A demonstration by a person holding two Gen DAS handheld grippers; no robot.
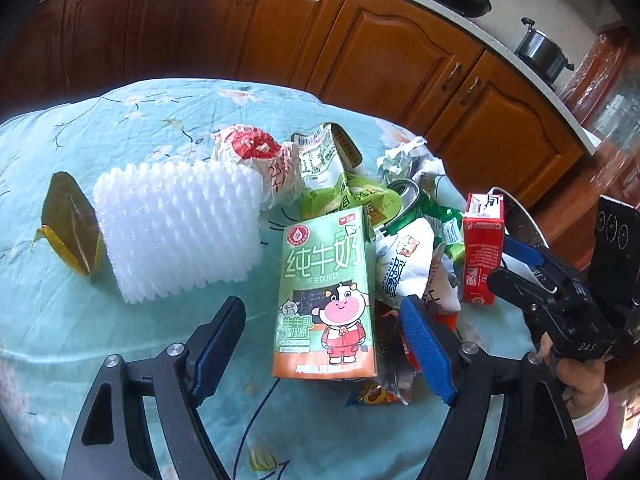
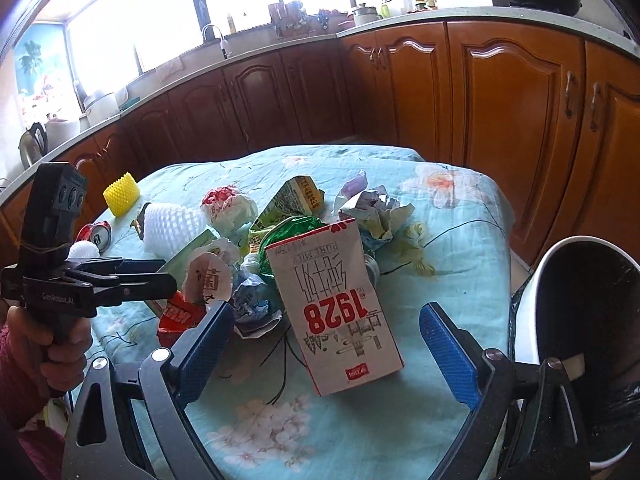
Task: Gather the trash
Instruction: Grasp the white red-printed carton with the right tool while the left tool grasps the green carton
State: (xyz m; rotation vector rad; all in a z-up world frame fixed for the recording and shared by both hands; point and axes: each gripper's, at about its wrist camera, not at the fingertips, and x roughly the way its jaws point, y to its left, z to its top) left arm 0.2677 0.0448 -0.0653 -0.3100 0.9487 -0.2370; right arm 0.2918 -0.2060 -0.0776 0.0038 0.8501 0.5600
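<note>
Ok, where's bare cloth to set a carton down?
Free: near edge below the green carton; left side past the foam net and gold wrapper; far end behind the pile. Crowded: centre, between green carton and red carton.

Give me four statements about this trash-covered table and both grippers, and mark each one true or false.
1. The green milk carton stands upright between the left gripper's open fingers. True.
2. The right gripper is clamped on the red and white carton. False: its fingers stand wide apart, clear of it.
3. The white foam net lies on a bare wooden table. False: on a light blue floral tablecloth.
4. A white bin stands beside the table. True.
</note>
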